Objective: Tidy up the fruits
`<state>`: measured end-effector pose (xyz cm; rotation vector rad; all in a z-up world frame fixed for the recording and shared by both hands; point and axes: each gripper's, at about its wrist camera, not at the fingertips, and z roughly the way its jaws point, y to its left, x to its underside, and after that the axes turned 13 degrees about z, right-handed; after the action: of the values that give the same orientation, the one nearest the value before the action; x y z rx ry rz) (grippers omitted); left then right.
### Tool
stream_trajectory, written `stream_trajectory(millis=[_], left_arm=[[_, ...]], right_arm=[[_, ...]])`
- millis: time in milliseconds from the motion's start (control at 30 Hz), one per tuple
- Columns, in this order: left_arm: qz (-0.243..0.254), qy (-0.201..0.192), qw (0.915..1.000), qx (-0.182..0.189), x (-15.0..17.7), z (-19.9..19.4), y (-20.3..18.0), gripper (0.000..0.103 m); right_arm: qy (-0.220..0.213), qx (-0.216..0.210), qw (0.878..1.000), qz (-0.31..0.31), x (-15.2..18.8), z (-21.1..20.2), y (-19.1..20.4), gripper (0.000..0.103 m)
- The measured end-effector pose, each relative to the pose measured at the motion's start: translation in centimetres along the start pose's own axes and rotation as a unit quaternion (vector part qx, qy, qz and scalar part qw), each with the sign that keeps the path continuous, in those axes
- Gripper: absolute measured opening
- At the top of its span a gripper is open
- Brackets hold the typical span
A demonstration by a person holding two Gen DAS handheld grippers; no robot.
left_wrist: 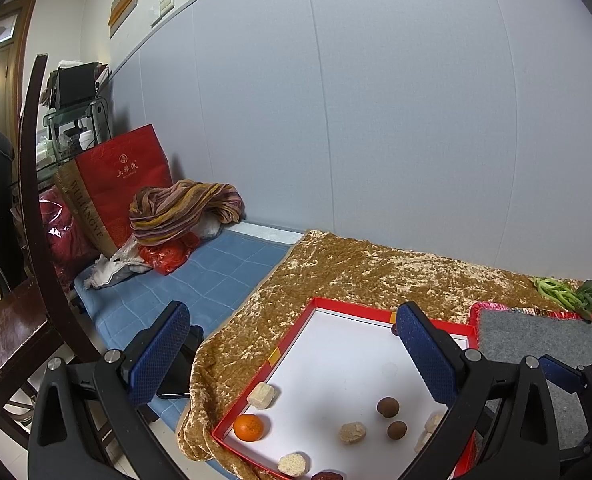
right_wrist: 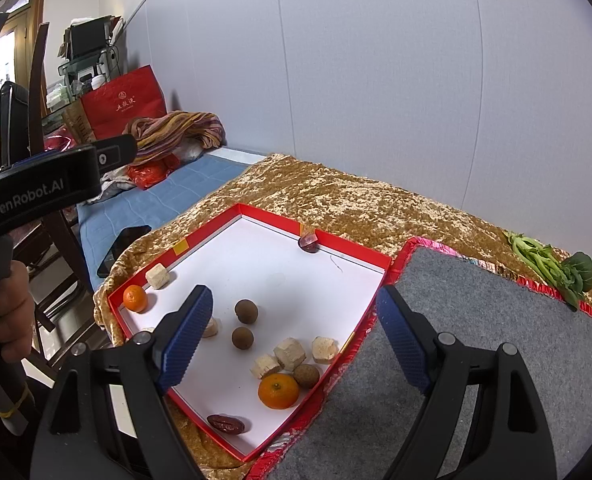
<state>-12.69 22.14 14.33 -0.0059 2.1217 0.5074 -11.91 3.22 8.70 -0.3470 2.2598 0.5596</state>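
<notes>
Both grippers are hung above the near edge of the red tray (right_wrist: 338,245), fingers spread wide and nothing held. The right gripper (right_wrist: 294,338) is seen in its own view straddling the tray's right wall, its left finger over the white floor and its right finger over the grey felt mat (right_wrist: 496,320). The left gripper (left_wrist: 292,354) is placed over the tray's left part, with its left finger beyond the tray, above the blue bedding (left_wrist: 200,276).

Fruit lies scattered on the tray floor. The large orange (right_wrist: 278,391) sits low between the right fingers, near the tray's right wall, touching or almost touching a brown longan (right_wrist: 307,375). It is round, so no long axis matters. Judged nearest to the right gripper.

The red date (right_wrist: 226,424) lies at the near corner, long axis roughly across the view, slightly tilted. Two more longans (right_wrist: 246,311) are set mid-tray, apart from one another. A small orange (right_wrist: 135,298) rests at the left wall, closer to the left gripper, with a pale cube (right_wrist: 157,276) just beside it. A dark reddish fruit (right_wrist: 309,243) is parked against the far wall.

Obstruction: three pale cubes (right_wrist: 290,354) are crowded just behind the large orange and longan; a wide closing there is judged likely to nudge them. The tray wall limits approach from the right.

Off the tray: leafy greens (right_wrist: 552,268) at the mat's far corner, well apart. A dark phone (right_wrist: 122,248) lies on the bedding. The golden cloth (right_wrist: 336,196) covers the worktop.
</notes>
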Motion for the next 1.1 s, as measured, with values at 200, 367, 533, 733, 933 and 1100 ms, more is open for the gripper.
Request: stream_trajectory(millis=[200,367,533,733,933,1100], left_arm=[[0.000,0.000,1.0000,0.000,0.01,-0.02,-0.03,0.103],[-0.001,0.001,1.0000,0.001,0.01,-0.01,-0.05,0.103],[-0.001,0.001,1.0000,0.000,0.01,-0.01,-0.05,0.103],[-0.002,0.001,1.0000,0.002,0.01,-0.02,-0.08,0.103],[-0.003,0.002,1.0000,0.003,-0.01,-0.13,-0.06,0.103],[-0.003,0.003,1.0000,0.002,-0.02,-0.16,-0.04,0.103]], right_arm=[[0.000,0.000,1.000,0.000,-0.01,0.01,0.00,0.084],[0.001,0.001,1.000,0.000,0.02,0.02,0.02,0.084],[0.000,0.000,1.000,0.000,0.00,0.01,0.03,0.084],[0.001,0.000,1.000,-0.001,0.00,0.03,0.00,0.084],[0.001,0.001,1.000,-0.001,0.00,0.04,0.02,0.084],[0.003,0.001,1.000,-0.002,0.07,0.14,0.09,0.084]])
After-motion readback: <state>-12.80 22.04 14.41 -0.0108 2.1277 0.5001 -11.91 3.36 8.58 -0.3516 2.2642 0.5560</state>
